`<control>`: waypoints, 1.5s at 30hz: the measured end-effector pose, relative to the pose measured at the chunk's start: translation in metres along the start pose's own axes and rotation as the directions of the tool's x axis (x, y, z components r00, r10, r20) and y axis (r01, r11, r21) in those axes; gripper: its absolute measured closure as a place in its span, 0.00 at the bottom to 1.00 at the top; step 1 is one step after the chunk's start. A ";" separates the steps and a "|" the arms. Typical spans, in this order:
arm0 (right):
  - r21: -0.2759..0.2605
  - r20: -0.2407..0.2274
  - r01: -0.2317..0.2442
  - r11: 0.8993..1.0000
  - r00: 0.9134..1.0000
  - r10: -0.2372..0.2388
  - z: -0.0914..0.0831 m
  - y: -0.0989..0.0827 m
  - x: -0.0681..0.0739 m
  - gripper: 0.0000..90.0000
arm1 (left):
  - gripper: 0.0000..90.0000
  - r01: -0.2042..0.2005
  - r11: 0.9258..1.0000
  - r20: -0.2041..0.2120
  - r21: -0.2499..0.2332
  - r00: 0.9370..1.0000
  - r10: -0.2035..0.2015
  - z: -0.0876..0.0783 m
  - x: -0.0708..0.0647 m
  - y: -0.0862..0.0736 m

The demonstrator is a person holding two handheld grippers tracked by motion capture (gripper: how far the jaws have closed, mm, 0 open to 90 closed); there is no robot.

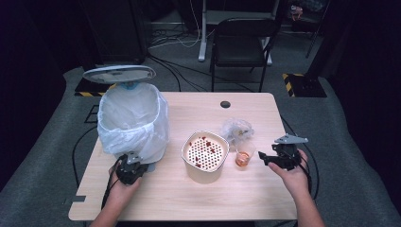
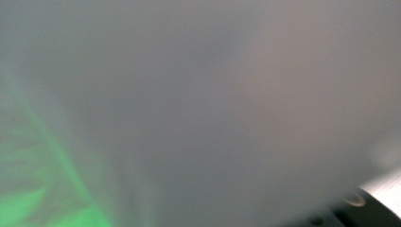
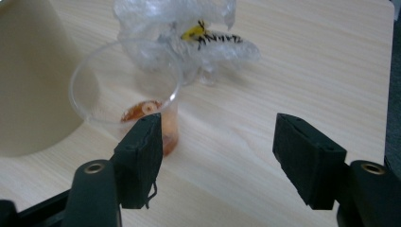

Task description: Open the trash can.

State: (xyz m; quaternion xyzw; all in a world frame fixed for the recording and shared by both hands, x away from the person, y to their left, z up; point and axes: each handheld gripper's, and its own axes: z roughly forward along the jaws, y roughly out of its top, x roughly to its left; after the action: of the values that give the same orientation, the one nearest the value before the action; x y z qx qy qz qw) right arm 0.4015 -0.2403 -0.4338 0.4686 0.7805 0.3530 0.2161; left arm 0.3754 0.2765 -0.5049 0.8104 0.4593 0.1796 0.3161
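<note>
A clear plastic cup (image 1: 243, 157) with orange-red dregs stands right of a cream tub (image 1: 204, 177) whose perforated insert holds red bits. My right gripper (image 1: 262, 157) hovers just right of the cup, open. In the right gripper view, my right gripper (image 3: 217, 125) has bare table between its jaws, and the cup (image 3: 127, 109) stands behind the left one. My left gripper (image 1: 134, 160) is pushed against the foot of a bin lined with a white bag (image 1: 132, 118). The bag (image 2: 189, 94) is a grey blur close to the left gripper view's lens, hiding the jaws.
The bin's round lid (image 1: 119, 74) stands raised behind it. Crumpled clear wrap with a yellow label (image 1: 236, 128) lies behind the cup, near the right gripper. A cable hole (image 1: 225, 104) sits at the table's far edge. A black chair (image 1: 241, 42) stands beyond the table.
</note>
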 end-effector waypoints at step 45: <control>0.062 -0.051 0.069 0.996 0.997 -0.066 0.090 0.080 -0.005 0.76 | 1.00 0.005 1.000 0.000 -0.006 1.000 -0.005 0.000 0.000 -0.001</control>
State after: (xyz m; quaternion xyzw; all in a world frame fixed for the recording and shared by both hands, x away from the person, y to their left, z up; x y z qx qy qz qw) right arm 0.5100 -0.1882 -0.4324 0.4400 0.8117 0.3317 0.1938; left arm 0.3753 0.2770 -0.5053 0.8083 0.4609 0.1802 0.3189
